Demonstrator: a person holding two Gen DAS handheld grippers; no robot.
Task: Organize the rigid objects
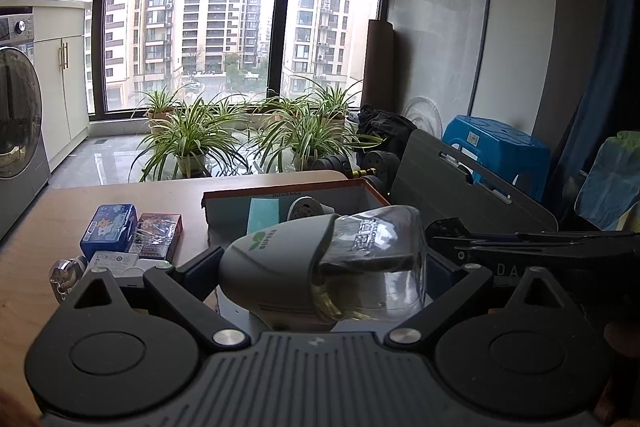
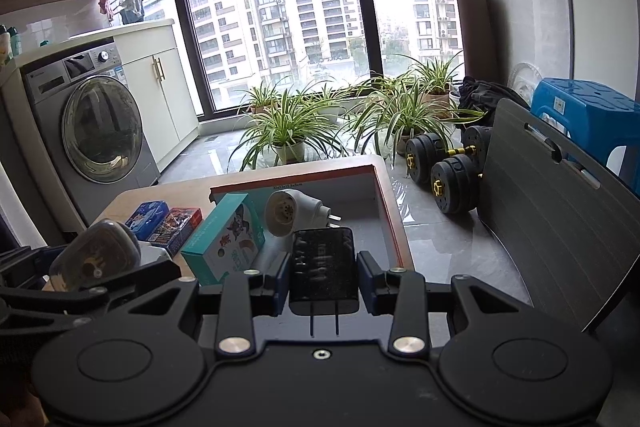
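Observation:
My left gripper [image 1: 324, 267] is shut on a grey plug-in mosquito repeller with a clear liquid bottle [image 1: 332, 267], held sideways over the near end of the orange-rimmed box [image 1: 280, 189]. It also shows in the right wrist view [image 2: 96, 255]. My right gripper [image 2: 324, 277] is shut on a black charger [image 2: 324, 271], prongs pointing toward the camera, above the box [image 2: 384, 203]. Inside the box lie a teal carton [image 2: 226, 241] and a white plug-in device [image 2: 290, 213].
On the wooden table [image 1: 36, 227] left of the box lie a blue tin [image 1: 108, 227], a red card box [image 1: 158, 235], a white packet [image 1: 116, 261] and a small glass item [image 1: 66, 273]. A grey chair back [image 2: 552, 203], dumbbells [image 2: 444, 163] and plants stand beyond.

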